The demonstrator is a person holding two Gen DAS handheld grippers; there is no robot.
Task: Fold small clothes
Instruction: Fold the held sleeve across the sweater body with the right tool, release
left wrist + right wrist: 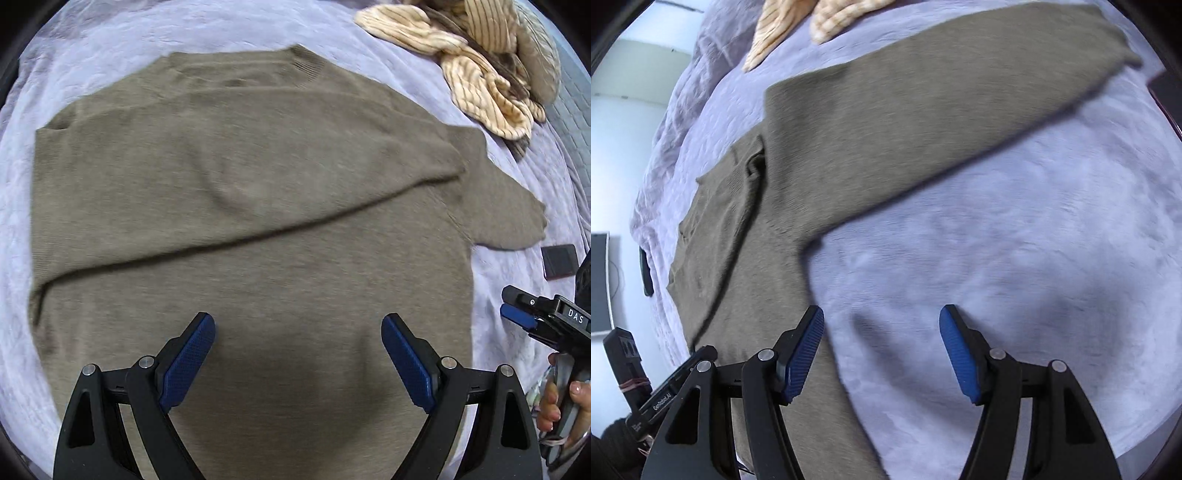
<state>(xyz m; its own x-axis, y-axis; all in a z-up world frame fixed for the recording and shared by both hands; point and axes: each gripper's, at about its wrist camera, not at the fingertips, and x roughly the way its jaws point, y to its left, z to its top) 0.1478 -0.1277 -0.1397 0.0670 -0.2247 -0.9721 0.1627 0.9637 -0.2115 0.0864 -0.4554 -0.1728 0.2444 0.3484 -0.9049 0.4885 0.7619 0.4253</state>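
An olive-brown knit sweater [240, 192] lies flat on a lavender bed cover [92, 55], collar at the far side. One sleeve is folded across the chest; the other sleeve [960, 99] stretches out to the right. My left gripper [298, 325] is open and empty above the sweater's lower body. My right gripper [881, 317] is open and empty, hovering over the bed cover [1015, 240] beside the sweater's right edge [757, 240], below the outstretched sleeve. The right gripper also shows in the left wrist view [511, 304] at the right edge.
A cream striped garment [476, 62] lies crumpled at the far right of the bed. A small dark flat object [559, 260] lies on the cover to the right of the sweater. The bed's left edge, a wall and a dark screen [599, 284] show in the right wrist view.
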